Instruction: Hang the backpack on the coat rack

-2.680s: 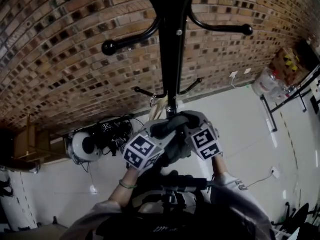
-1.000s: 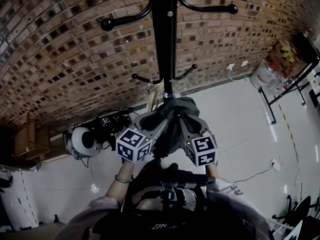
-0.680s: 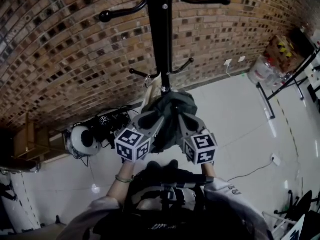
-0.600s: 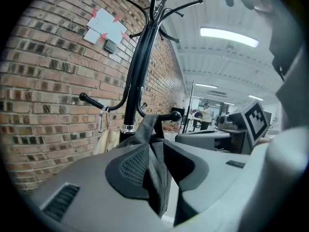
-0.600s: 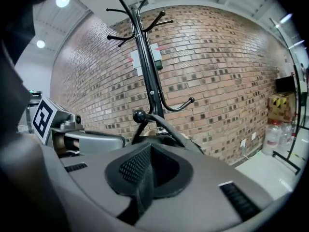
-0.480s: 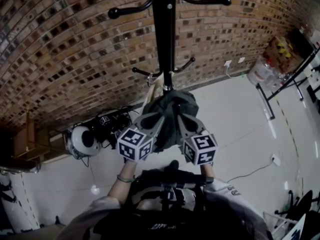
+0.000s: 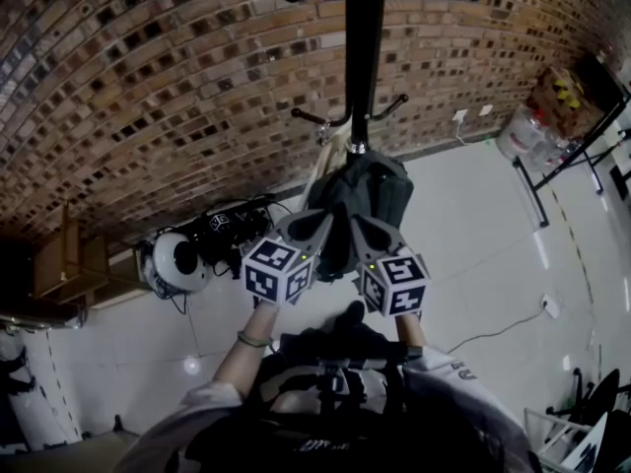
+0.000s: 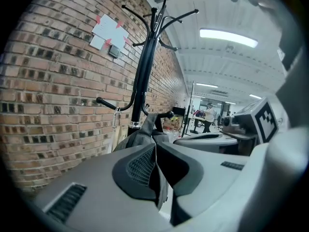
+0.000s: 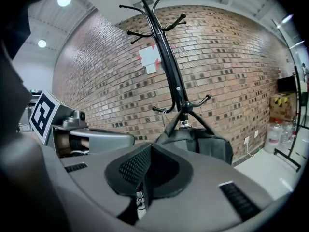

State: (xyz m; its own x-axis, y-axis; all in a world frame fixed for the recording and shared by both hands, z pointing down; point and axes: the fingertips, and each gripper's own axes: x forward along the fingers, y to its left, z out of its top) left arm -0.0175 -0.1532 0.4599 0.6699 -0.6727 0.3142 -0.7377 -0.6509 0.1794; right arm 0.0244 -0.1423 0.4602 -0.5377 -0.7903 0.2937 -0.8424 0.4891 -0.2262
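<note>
The dark grey backpack (image 7: 360, 197) hangs by its top loop from a low hook of the black coat rack (image 7: 363, 57), against the pole. It also shows in the left gripper view as the backpack (image 8: 137, 135) and in the right gripper view as the backpack (image 9: 205, 143) under the hook (image 9: 186, 106). Both grippers are a short way back from it, side by side. My left gripper (image 7: 320, 227) has just closed its jaws, with nothing between them (image 8: 155, 143). My right gripper (image 7: 362, 227) is shut and empty (image 9: 150, 151).
A brick wall (image 7: 148, 87) stands right behind the rack. On the floor at the left lie a white round device (image 7: 177, 261) and black cables. A water jug (image 7: 521, 131), a cardboard box (image 7: 567, 92) and a black metal frame (image 7: 572, 170) are at the right.
Both grippers have drawn back from the backpack, which stays hanging on the rack. The left jaws, open a second ago, are now together.
</note>
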